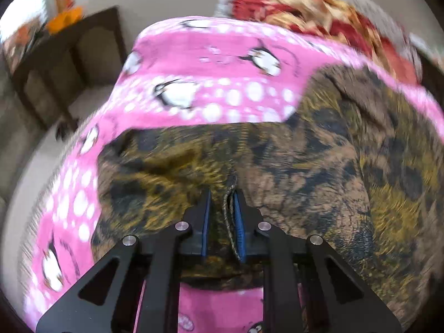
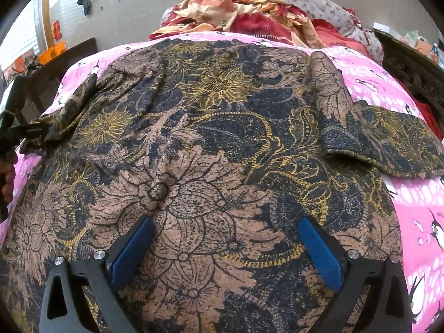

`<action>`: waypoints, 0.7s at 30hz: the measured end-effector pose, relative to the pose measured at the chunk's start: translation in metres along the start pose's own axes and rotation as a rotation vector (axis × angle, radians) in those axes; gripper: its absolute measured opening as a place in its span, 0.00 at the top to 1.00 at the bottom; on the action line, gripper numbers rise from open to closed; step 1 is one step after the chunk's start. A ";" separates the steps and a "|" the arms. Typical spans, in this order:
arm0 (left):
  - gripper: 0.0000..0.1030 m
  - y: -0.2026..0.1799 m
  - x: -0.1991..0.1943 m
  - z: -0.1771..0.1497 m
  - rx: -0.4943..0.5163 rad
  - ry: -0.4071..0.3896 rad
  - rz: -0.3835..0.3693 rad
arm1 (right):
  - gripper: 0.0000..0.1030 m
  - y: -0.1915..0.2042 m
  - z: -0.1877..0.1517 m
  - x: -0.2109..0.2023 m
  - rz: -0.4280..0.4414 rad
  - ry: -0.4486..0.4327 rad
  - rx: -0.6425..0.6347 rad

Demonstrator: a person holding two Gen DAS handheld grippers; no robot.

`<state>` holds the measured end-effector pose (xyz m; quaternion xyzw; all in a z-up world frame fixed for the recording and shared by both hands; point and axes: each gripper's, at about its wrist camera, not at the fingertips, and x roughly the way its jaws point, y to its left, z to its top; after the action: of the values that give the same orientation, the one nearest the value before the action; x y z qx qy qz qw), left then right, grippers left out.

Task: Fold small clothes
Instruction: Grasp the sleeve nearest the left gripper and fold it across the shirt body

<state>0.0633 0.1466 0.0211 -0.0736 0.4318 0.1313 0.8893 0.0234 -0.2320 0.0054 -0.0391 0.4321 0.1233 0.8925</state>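
Two tools: left tool [image 1: 222, 208] pinches the patterned shirt's [image 2: 211, 144] hem; right tool [image 2: 226, 238] gapes over it.

A bed [image 2: 416, 194] under a pink penguin-print sheet [image 2: 374, 88] carries a brown floral-print garment [image 2: 211, 149], spread flat (one sleeve folded inward). A crumpled red and cream blanket [image 2: 249, 16] lies at its far end.
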 end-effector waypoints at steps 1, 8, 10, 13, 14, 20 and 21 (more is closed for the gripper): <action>0.84 0.004 -0.001 -0.002 -0.013 0.000 -0.013 | 0.00 0.000 0.000 0.000 0.000 0.000 0.000; 0.84 0.016 -0.002 -0.006 -0.032 0.017 -0.083 | 0.00 0.000 0.000 0.000 0.001 0.000 0.000; 0.84 0.016 0.000 -0.003 -0.029 0.019 -0.085 | 0.00 0.000 0.000 0.000 0.001 0.000 0.000; 0.84 0.013 0.003 -0.003 -0.027 0.014 -0.083 | 0.00 0.000 0.000 0.000 0.001 0.000 0.000; 0.85 0.015 0.002 -0.004 -0.038 0.011 -0.084 | 0.00 0.000 0.000 0.000 0.001 0.000 0.000; 0.97 0.045 -0.041 0.002 -0.146 -0.068 -0.134 | 0.00 0.000 0.000 0.000 0.000 0.000 0.000; 0.97 0.056 -0.057 0.004 -0.162 -0.096 -0.140 | 0.00 0.000 0.000 0.000 0.000 0.000 -0.001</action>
<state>0.0157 0.1914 0.0673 -0.1688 0.3706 0.1064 0.9071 0.0233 -0.2319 0.0051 -0.0395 0.4322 0.1233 0.8924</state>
